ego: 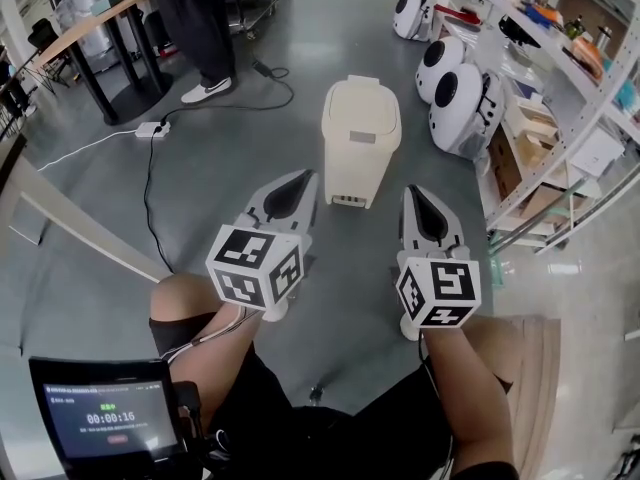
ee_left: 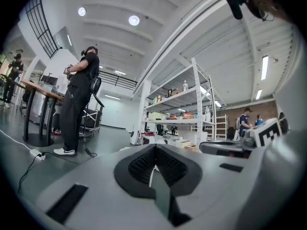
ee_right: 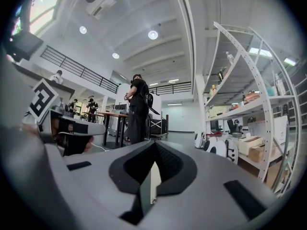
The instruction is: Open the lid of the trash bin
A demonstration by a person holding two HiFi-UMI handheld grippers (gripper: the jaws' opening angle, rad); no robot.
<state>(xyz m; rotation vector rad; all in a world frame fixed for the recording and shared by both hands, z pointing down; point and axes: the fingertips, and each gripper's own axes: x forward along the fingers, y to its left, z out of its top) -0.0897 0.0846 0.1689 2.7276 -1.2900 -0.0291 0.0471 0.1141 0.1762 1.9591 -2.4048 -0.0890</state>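
Currently trash bin (ego: 358,163) sits on floor (ego: 250,138) at 12 o'clock, lid (ego: 361,116) down. L gripper (ego: 306,177) & R gripper (ego: 414,193) hover short of it, fingers (ego: 258,208) closed, empty. Fits pre-open or re-shut.

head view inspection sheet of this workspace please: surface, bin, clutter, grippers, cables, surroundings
surface: grey floor, smooth.
job's things: beige trash bin upright, lid closed.
clutter: white rounded shells right of the bin.
grippers: left gripper and right gripper both shut, empty, short of the bin.
cables: black cable runs from power strip.
surroundings: shelving rack, standing person, table.
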